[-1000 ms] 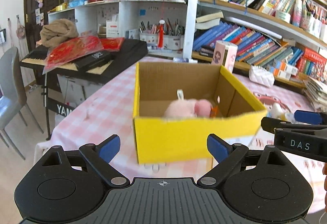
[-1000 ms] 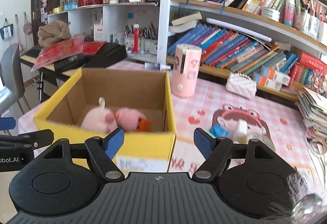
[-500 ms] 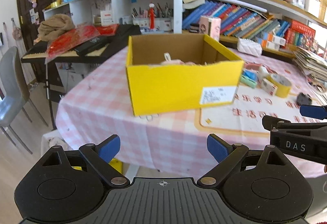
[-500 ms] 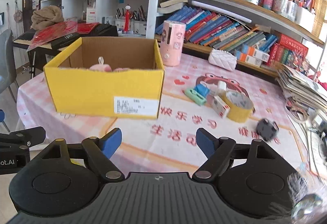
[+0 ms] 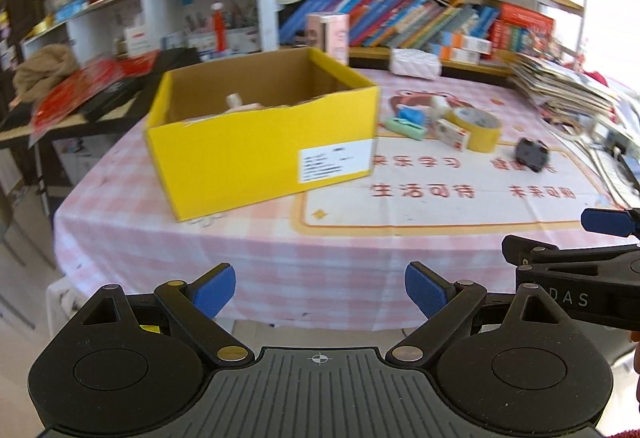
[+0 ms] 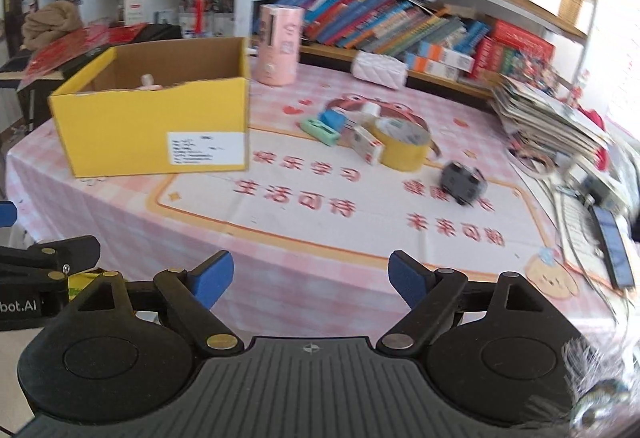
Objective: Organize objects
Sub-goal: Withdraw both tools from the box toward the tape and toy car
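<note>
Off the table [image 5: 360, 238], two empty claws.

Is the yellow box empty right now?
Not empty. A pink item shows above the front wall inside the yellow box; what else it holds is hidden.

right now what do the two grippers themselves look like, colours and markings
Both look alike: the left gripper and right gripper have matte black bodies with a ribbed centre plate bearing a small white crosshair, two round black discs at the sides, brass-coloured pivot pins, and angled black linkage fingers tipped with blue textured pads. White lettering shows on their sides, partly cut off. No cables or sleeves are visible.
</note>
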The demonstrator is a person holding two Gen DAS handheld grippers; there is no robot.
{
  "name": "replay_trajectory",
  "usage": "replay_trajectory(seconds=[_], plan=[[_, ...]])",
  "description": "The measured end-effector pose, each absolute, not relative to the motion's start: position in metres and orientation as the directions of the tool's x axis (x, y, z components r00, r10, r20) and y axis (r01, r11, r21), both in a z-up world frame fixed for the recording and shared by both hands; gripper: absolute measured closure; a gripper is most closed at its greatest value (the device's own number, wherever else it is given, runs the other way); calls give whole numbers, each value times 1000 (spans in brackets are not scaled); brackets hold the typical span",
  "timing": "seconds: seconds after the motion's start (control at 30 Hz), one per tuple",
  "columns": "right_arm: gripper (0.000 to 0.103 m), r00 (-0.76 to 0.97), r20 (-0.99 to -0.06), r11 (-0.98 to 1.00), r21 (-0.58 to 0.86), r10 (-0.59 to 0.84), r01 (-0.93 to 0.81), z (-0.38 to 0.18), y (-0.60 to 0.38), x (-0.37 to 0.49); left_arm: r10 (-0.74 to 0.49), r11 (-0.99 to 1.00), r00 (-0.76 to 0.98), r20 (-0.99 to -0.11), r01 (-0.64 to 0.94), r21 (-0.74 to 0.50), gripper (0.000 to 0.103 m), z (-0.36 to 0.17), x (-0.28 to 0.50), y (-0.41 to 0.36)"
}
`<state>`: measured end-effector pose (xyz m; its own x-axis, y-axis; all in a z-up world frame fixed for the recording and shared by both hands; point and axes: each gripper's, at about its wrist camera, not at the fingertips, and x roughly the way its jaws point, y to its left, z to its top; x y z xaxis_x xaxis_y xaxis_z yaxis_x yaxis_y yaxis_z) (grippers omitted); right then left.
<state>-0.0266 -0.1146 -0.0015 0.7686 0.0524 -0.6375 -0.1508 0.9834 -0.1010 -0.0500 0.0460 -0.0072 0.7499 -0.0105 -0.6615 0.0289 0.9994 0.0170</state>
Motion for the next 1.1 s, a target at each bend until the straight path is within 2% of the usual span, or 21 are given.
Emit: replay_trajectory(seconds=[0.5,1.1], plan=[[17,758,-647,996,-83,-82,37,-2,-182,-17,-128,981,746,-654,190,25,9,-6,-12,-17],[16,730,-672,993,-87,-121,84,-2,-241,54,-149,979,737,-659,204,6,9,-10,57,-71]])
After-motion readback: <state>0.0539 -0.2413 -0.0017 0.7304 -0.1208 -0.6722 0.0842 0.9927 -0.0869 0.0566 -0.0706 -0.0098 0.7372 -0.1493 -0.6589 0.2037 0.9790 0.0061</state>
